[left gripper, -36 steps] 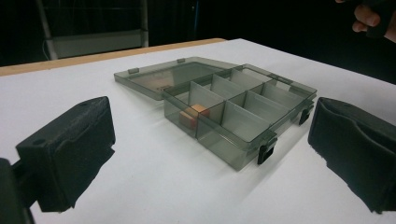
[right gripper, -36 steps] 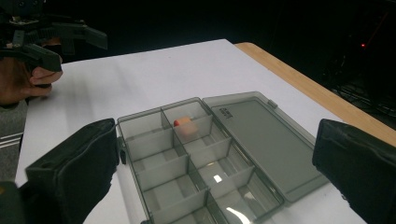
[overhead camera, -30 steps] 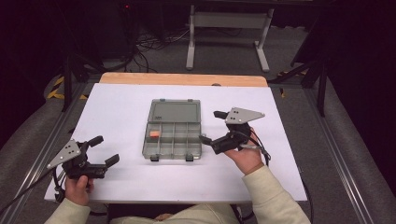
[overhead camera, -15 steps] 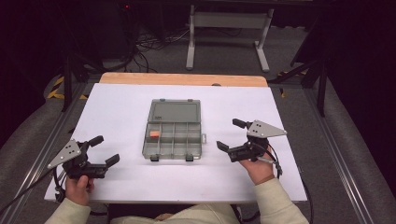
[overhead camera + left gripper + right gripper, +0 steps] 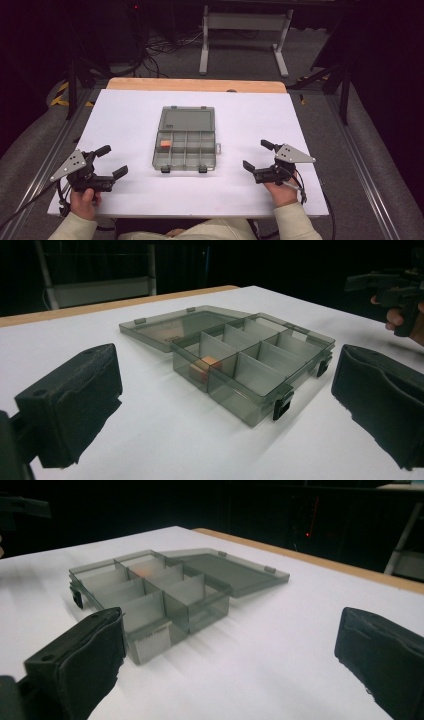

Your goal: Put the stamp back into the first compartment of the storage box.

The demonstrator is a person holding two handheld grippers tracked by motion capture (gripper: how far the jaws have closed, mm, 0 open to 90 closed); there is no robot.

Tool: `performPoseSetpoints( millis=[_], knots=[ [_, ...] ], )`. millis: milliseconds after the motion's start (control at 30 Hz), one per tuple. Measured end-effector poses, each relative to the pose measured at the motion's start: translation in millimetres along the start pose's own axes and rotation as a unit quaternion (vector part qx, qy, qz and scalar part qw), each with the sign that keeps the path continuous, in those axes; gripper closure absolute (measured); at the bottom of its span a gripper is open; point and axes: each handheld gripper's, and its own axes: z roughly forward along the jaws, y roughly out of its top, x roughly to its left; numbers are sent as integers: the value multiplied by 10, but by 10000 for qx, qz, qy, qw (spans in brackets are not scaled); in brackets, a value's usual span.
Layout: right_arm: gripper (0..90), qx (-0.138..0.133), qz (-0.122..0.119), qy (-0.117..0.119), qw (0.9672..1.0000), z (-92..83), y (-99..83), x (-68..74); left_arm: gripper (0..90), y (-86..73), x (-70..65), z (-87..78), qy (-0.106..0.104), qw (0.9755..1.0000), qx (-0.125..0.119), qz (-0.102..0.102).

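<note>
Smoky clear compartment box (image 5: 186, 150) lying at mid-table on the white tabletop (image 5: 280, 120), lid (image 5: 187, 120) thrown flat open on the far side, two dark latches on the near edge. Small orange block (image 5: 164, 144) sitting in a far-row compartment at the box's left end; seen through the wall in the left gripper view (image 5: 206, 365). Left gripper (image 5: 111, 162) held low near the table's near-left corner, well apart from the box, jaws spread wide and empty, hand (image 5: 84, 200) wrapped round the grip from below, forearm coming in from the bottom edge. Right gripper (image 5: 256, 156) at the near right, likewise clear of the box, jaws wide and empty, aimed left toward it, hand (image 5: 281, 192) beneath
</note>
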Motion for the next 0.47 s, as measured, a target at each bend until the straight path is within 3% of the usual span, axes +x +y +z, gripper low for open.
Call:
performPoseSetpoints(
  millis=[67,167,467],
  knots=[
    [5,73,9,-67,10000,-20,-74,3,5,-2,3,-6,-2,10000,-67,-2],
    [5,-28,170,-109,9998,-78,-135,-3,6,-2,6,-7,10,10000,-71,-6],
    [5,-21,53,-114,9999,-80,-145,26,5,-6,11,29,13,10000,-60,-43]
  ],
)
